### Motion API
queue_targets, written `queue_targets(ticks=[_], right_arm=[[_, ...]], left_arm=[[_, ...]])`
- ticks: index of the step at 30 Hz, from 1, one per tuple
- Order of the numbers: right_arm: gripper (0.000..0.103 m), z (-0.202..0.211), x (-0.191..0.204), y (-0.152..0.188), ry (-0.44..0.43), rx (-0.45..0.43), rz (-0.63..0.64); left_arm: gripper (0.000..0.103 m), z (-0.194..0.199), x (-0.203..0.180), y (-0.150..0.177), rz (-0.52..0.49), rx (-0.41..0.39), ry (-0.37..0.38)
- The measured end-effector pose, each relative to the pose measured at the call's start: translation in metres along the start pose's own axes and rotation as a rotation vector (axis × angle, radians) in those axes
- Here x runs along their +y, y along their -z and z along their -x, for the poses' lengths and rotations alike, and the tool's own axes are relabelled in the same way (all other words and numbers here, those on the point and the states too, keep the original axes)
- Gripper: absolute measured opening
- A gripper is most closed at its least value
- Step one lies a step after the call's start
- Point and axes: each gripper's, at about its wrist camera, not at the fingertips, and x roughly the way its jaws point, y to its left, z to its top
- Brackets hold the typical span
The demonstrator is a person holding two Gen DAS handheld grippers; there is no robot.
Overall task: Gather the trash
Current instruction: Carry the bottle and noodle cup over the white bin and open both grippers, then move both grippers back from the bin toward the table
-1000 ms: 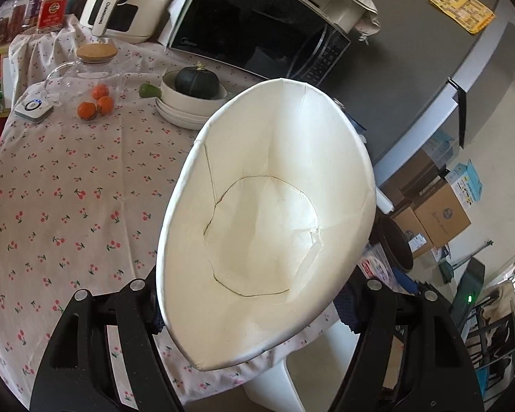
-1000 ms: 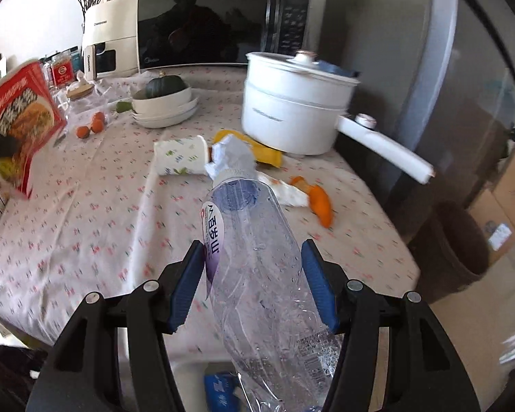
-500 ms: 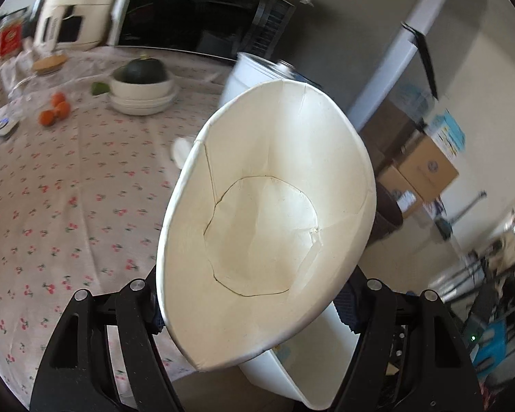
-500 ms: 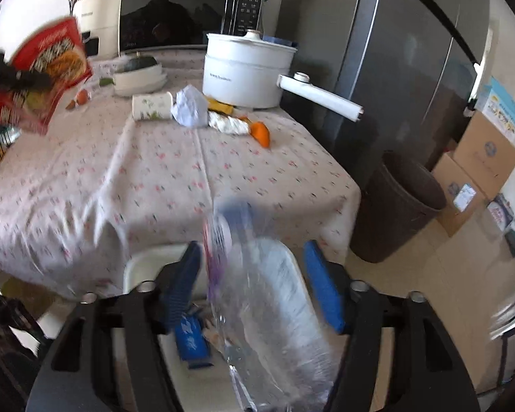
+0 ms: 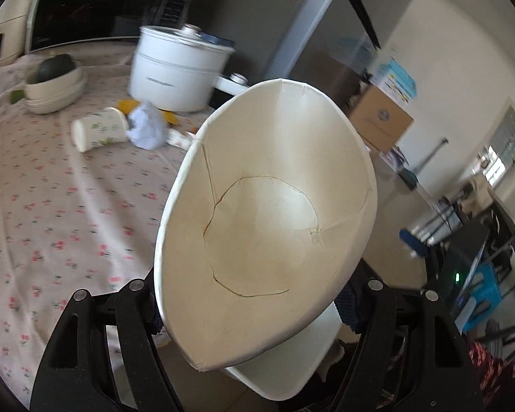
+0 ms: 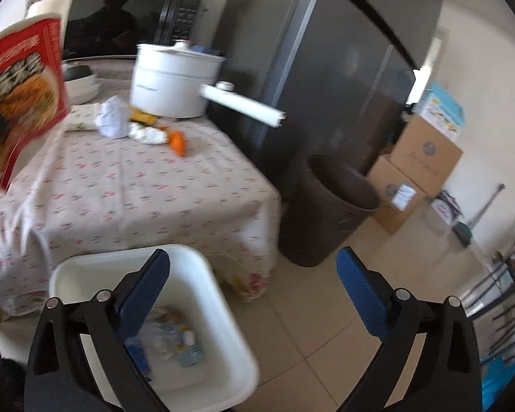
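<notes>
- My left gripper (image 5: 257,312): clamped on a squashed white paper cup (image 5: 267,226).
- My right gripper (image 6: 254,295): jaws just opened wide, nothing between, above a white plastic bin (image 6: 223,309).

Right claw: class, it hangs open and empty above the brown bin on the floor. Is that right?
Not quite. In the right wrist view the right claw hangs open and empty above the white bin, not the brown bin, which stands further off.
</notes>
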Motion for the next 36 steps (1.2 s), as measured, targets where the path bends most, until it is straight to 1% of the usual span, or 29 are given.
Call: queue_targets(ticks=[2,6,11,14,15,16,17,18,24,27,29,30,36], right_arm=[[0.096,-0.006,-0.008,0.0,0.024,0.022,-0.016],[0.096,-0.016,-0.021,0.0,0.038,0.062,-0.064],[0.096,-0.021,-0.031,-0.001,0.058,0.083,-0.106],[0.096,-0.023,-0.034,0.0,0.066,0.092,-0.115],[0.096,-0.024,-0.034,0.0,0.067,0.095,-0.116],[0.096,-0.025,-0.034,0.0,0.067,0.097,-0.116],[0.096,-0.026,-0.034,0.0,0.069,0.099,-0.115],[0.096,-0.026,-0.033,0.0,0.069,0.102,-0.114],[0.096,-0.032,-0.025,-0.003,0.054,0.126,-0.104],[0.096,-0.037,-0.015,-0.007,0.016,0.148,-0.096],[0.096,-0.04,-0.005,-0.013,-0.011,0.162,-0.079],[0.096,-0.041,-0.002,-0.015,-0.02,0.165,-0.071],[0.096,-0.051,0.029,-0.042,-0.097,0.185,-0.016]], left_arm=[[0.071,-0.01,-0.006,0.005,-0.023,0.032,0.011],[0.071,-0.03,-0.017,0.018,-0.064,0.097,0.02],[0.073,-0.049,-0.028,0.031,-0.107,0.177,0.029],[0.075,-0.056,-0.029,0.037,-0.126,0.207,0.019],[0.076,-0.056,-0.029,0.038,-0.124,0.211,0.02],[0.083,-0.056,-0.028,0.038,-0.119,0.213,0.019],[0.087,-0.057,-0.027,0.038,-0.113,0.216,0.017],[0.088,-0.056,-0.025,0.037,-0.106,0.212,0.013],[0.088,-0.051,-0.017,0.032,-0.071,0.19,-0.015],[0.088,-0.048,-0.009,0.026,-0.05,0.173,-0.041],[0.091,-0.044,0.0,0.021,-0.029,0.158,-0.063],[0.093,-0.042,0.004,0.018,-0.014,0.15,-0.074],[0.093,-0.028,0.042,0.001,0.107,0.104,-0.141]])
